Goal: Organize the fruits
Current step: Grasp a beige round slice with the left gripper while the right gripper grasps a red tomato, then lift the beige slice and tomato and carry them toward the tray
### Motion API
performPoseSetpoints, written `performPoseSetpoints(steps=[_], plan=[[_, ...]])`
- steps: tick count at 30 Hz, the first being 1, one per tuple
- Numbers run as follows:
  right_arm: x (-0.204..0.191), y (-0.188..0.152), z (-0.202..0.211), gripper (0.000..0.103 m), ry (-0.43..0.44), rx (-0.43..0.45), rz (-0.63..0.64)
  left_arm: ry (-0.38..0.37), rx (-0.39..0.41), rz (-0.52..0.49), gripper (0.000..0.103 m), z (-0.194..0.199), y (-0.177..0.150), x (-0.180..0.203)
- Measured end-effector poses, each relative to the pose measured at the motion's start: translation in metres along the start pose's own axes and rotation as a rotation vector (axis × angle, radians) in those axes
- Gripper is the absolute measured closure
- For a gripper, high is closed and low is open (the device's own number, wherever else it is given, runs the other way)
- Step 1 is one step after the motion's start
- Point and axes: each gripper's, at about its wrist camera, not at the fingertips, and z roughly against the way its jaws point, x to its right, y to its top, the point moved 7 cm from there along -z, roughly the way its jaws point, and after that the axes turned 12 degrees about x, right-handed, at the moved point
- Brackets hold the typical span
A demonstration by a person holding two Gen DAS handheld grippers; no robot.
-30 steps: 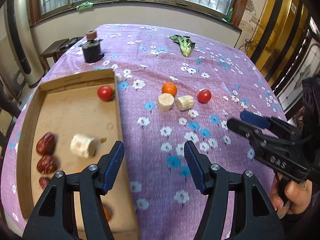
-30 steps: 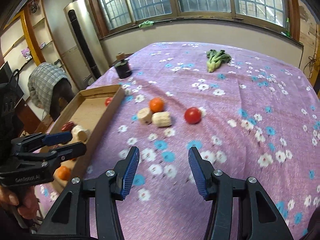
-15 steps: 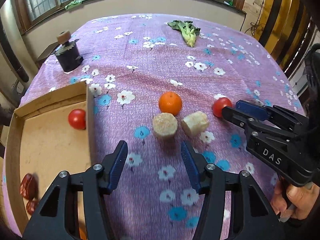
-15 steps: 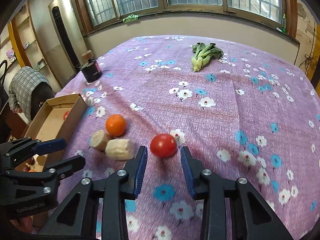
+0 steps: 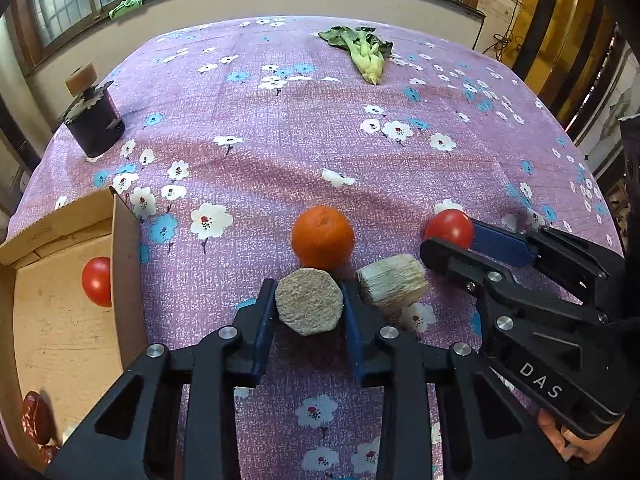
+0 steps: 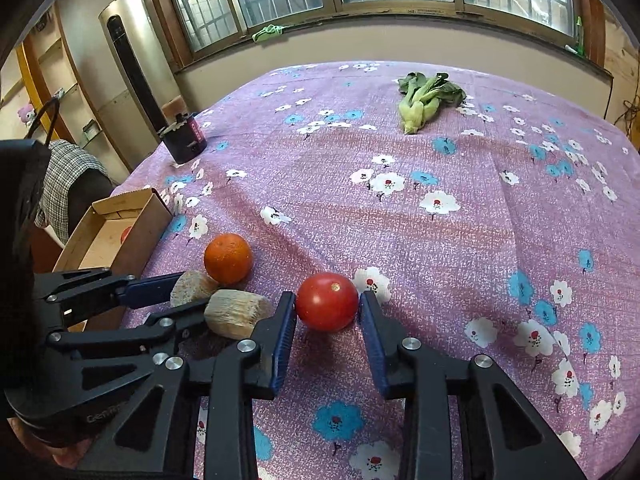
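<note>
Left tongs (image 5: 309, 312): blue pads closed against a pale, rough-cut round chunk (image 5: 309, 306) on the purple flowered surface (image 5: 280, 140).
Right tongs (image 6: 327, 330): spread around a red tomato (image 6: 327, 301); contact unclear.
Cardboard box (image 5: 124, 272): holds a second red tomato (image 5: 96, 281) and dark red dates (image 5: 35, 420).

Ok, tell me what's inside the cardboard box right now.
In the cardboard box, a red tomato sits against the near wall, and dark red dates lie at the bottom corner. The left claw and the frame edge cover the rest.
</note>
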Motion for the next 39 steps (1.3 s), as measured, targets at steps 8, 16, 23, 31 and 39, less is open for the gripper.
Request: performPoseSetpoints(steps=[8,16,23,31,39], plan=[[0.002,0.000,0.016,0.072,0.014,0.020,-0.031,-0.043,0.026,0.018,0.075,0.016,-0.005,0.004],[-0.005,-0.001,0.062,0.072,0.047,0.078,-0.077,-0.075,0.074,0.059,0.075,0.057,-0.019,0.005],[-0.028,-0.006,0.094,0.072,0.082,0.103,-0.053,-0.068,0.130,0.071,0.075,0.096,-0.027,0.001],[-0.058,-0.012,0.116,0.073,0.109,0.110,-0.026,-0.045,0.192,0.080,0.075,0.133,-0.032,-0.015],[-0.092,-0.013,0.131,0.073,0.142,0.120,0.010,-0.020,0.231,0.118,0.075,0.160,-0.043,-0.040]])
